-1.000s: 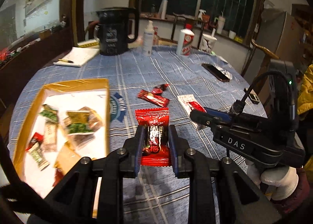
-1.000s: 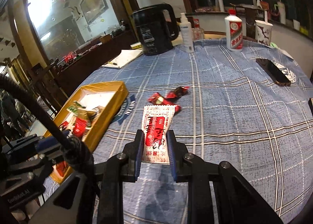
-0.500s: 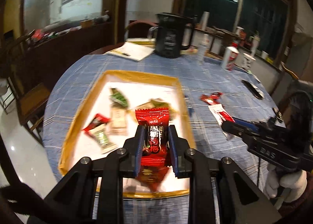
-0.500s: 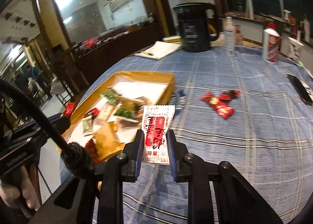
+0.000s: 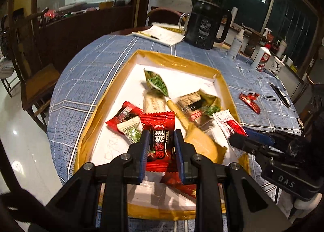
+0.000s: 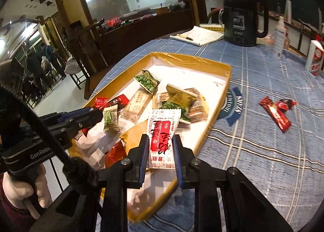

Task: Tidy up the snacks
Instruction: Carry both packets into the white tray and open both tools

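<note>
Now both grippers hang over the shallow gold-rimmed cardboard tray [image 5: 129, 64] with its white floor, which lies on the round table with a blue checked cloth [image 5: 91, 70]. The left gripper [image 5: 161, 147] is closed on a red plastic candy packet with black and white Chinese letters [image 5: 160, 130]; its two black fingers press the packet from both sides and hold it upright above the near part of the tray. The right gripper [image 6: 160, 151] is clamped in the same way on a white sachet with a red label [image 6: 162, 130], above the near right side of the tray. Inside the tray lie many small snacks in a loose heap: green pea packets [image 5: 157, 83], a beige wrapped biscuit [image 6: 138, 103] and a small green-and-white candy [image 6: 110, 118]. On the cloth to the right of the tray, well apart from it, lie two red wrapped candies [image 6: 276, 113], touching each other. A black electric kettle [image 6: 242, 19] stands at the far side of the table.
</note>
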